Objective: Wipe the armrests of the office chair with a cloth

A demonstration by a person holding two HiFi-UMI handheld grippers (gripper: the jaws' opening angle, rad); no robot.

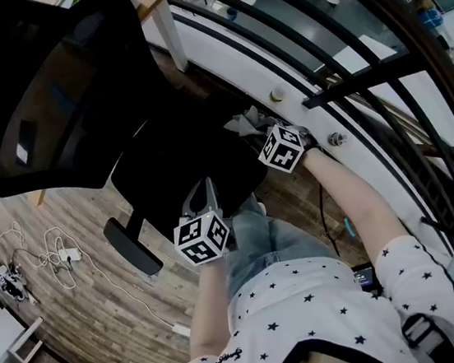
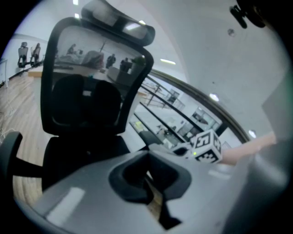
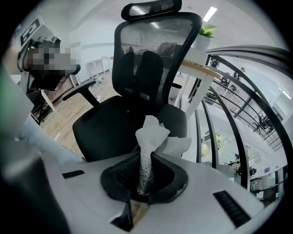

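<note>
White textured cloth (image 3: 152, 137) stands bunched and upright, pinched by the closed jaws of the right gripper (image 3: 145, 177), its loose end fanning out past the tips. Ahead of that gripper is the black office chair (image 3: 146, 77), with mesh back, headrest and padded seat. One armrest (image 3: 78, 93) juts out on the far side of the seat from the cloth. Whether the cloth touches the nearer armrest cannot be told from any view; the head view shows it only as a pale crumple at the seat's dark edge.

The left gripper (image 1: 202, 191) hangs over the seat's front, jaws pressed together with nothing between them, well apart from the cloth. Its own view takes in the chair back and the right gripper's marker cube (image 2: 207, 146).

Under the chair runs a wood-plank floor (image 1: 104, 317), with white cables (image 1: 53, 245) trailing over it out beyond the left gripper. Just beyond the right gripper a black metal railing (image 1: 339, 87) curves past, with a lower level showing through its bars. The room behind the chair is bright, with strip lights overhead.

Both bare forearms (image 1: 362, 200) reach forward from a star-print shirt (image 1: 311, 315). The chair's base is hidden beneath the seat.
</note>
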